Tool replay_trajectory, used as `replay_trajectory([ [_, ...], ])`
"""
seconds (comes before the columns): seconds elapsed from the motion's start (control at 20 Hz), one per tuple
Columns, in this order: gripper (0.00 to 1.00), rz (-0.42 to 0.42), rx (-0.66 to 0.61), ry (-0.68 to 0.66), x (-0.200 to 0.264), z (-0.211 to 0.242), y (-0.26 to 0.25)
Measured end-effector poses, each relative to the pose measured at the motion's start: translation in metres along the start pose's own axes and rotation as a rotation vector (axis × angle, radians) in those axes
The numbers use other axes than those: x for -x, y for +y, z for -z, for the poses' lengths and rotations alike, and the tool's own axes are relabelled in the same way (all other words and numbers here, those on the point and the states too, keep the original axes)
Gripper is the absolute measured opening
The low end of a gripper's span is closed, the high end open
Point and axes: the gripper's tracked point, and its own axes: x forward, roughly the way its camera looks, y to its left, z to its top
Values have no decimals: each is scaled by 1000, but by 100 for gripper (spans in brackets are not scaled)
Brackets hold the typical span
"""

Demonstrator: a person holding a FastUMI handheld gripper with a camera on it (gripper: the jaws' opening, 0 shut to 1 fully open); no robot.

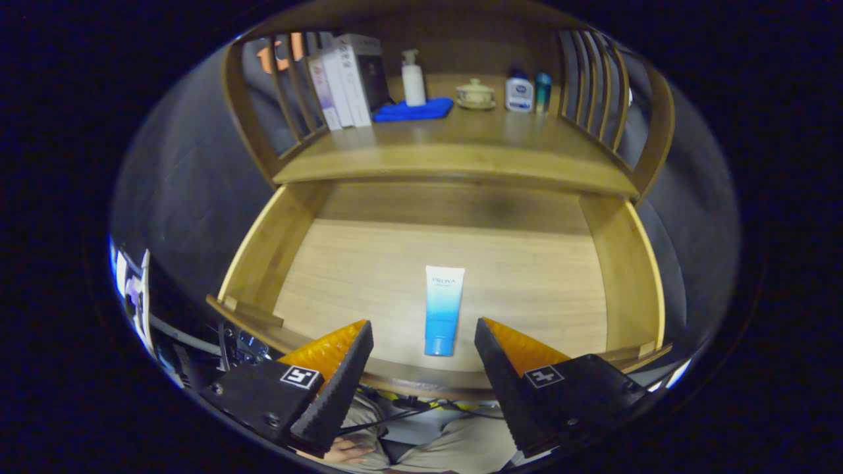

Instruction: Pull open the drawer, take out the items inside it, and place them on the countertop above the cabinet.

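Gripper point(423, 336) spread wide, gripping nothing, poised over pulled-out wooden drawer point(263, 250). White-to-blue plastic tube point(444, 309) flat on drawer floor, cap end between fingertips. Lower straight, pinch tube across mid-body, lift clear. Then to wooden countertop point(461, 148) beyond, avoiding blue folded cloth point(413, 110).

One fisheye camera riding on the hand-held gripper point(423, 336), looking forward and down.
It sits above the front edge of the open drawer point(454, 263), close enough that the drawer floor spreads just beyond the spread fingers. It faces the cabinet head-on, with the table point(454, 155) on top farther off, and the bottles and boxes there small at its back.
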Motion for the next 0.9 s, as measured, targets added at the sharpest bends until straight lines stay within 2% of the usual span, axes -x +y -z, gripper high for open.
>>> replay_trajectory([
  [0.25,96,54,-14,184,-38,-3,-6],
  [0.4,95,130,12,239,-54,-8,-14],
  [0.55,92,133,13,297,-67,-5,-9],
  [0.7,81,174,14,329,-78,-4,-14],
  [0.9,71,184,-5,359,-91,5,-18],
])
